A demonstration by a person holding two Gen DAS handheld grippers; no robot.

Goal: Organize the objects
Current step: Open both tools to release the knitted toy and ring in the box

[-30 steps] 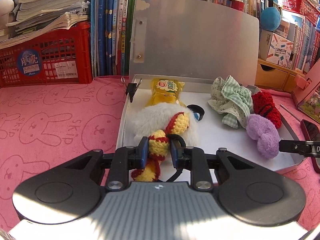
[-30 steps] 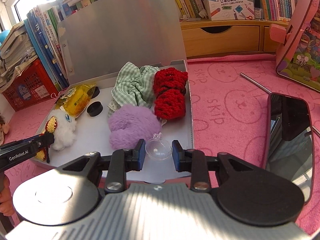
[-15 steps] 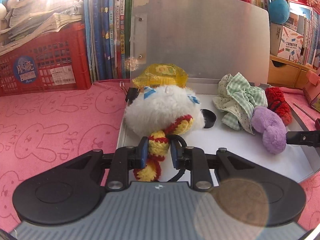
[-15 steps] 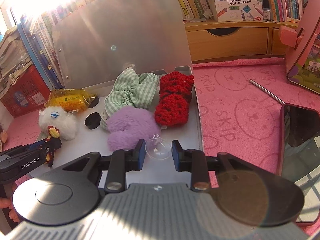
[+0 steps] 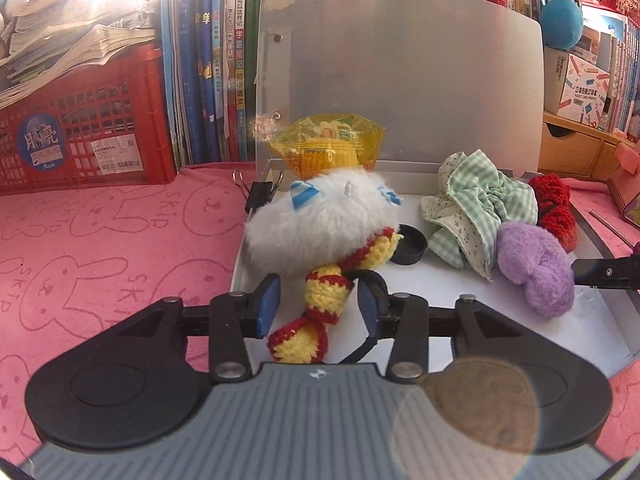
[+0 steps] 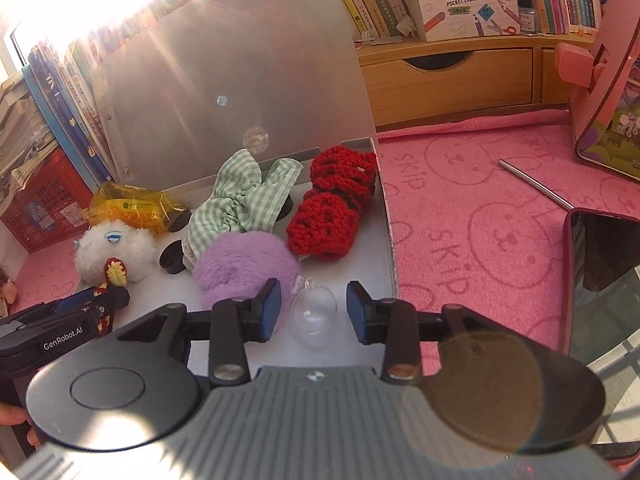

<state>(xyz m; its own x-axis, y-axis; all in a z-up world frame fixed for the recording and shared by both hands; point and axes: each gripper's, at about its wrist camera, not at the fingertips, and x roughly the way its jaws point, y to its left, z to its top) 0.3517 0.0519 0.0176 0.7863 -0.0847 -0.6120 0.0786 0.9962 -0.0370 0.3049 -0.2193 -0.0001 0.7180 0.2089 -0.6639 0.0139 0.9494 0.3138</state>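
A white fluffy toy (image 5: 320, 224) with a yellow-and-red crochet tail (image 5: 316, 312) lies at the left of the open metal box (image 5: 600, 328). My left gripper (image 5: 318, 310) is open, its pads apart on either side of the tail. My right gripper (image 6: 312, 310) is open around a clear plastic ball (image 6: 314, 314) resting on the box floor near its front right edge. In the box also lie a yellow snack bag (image 5: 328, 144), a black cap (image 5: 410, 244), a green checked scrunchie (image 5: 476, 208), a purple fluffy scrunchie (image 5: 532, 268) and a red crochet piece (image 6: 332, 208).
The box lid (image 5: 400, 92) stands upright behind. A red crate (image 5: 80, 132) and books (image 5: 216, 60) line the back left. A binder clip (image 5: 256, 192) sits at the box's left rim. A phone (image 6: 600, 272), metal rod (image 6: 532, 188) and pink stand (image 6: 608, 80) lie right.
Both grippers have opened. The left let go of the toy's crochet tail and the right let go of the clear ball. The white toy now rests on the box floor.
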